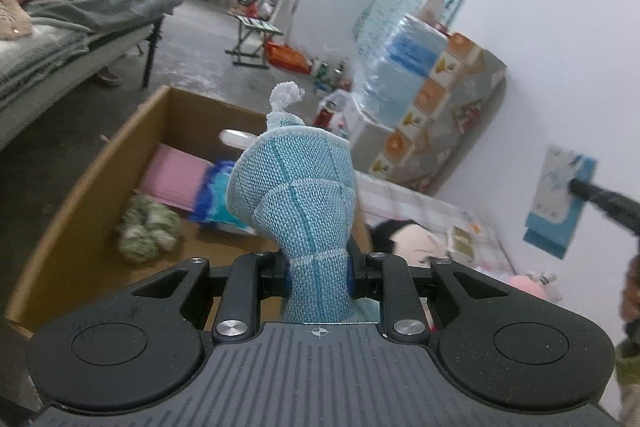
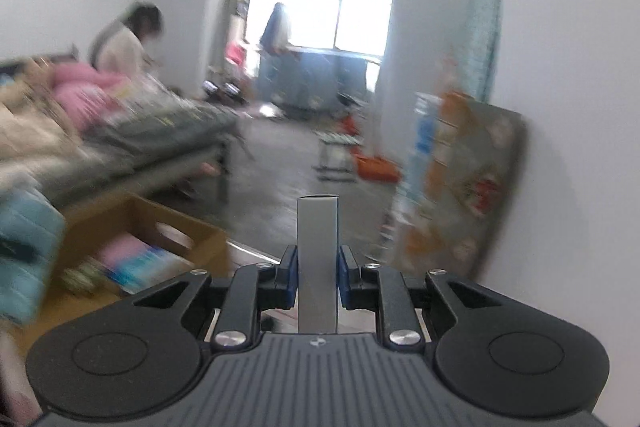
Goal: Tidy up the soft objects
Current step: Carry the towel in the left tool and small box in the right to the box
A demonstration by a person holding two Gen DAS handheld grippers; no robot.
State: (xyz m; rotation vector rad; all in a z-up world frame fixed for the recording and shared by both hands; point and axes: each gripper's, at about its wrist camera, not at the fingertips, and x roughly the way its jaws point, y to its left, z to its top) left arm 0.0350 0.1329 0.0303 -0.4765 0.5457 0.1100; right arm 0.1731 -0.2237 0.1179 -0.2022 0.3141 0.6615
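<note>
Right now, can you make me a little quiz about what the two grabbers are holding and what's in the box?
1. True or false: the left gripper is shut on a blue woven cloth pad.
2. What does the right gripper hold? A) a pink pillow B) a slim grey box C) nothing
3. Fill in: the fluffy green scrunchie lies inside the open ____ box.

Key: 1 true; 2 B; 3 cardboard.
</note>
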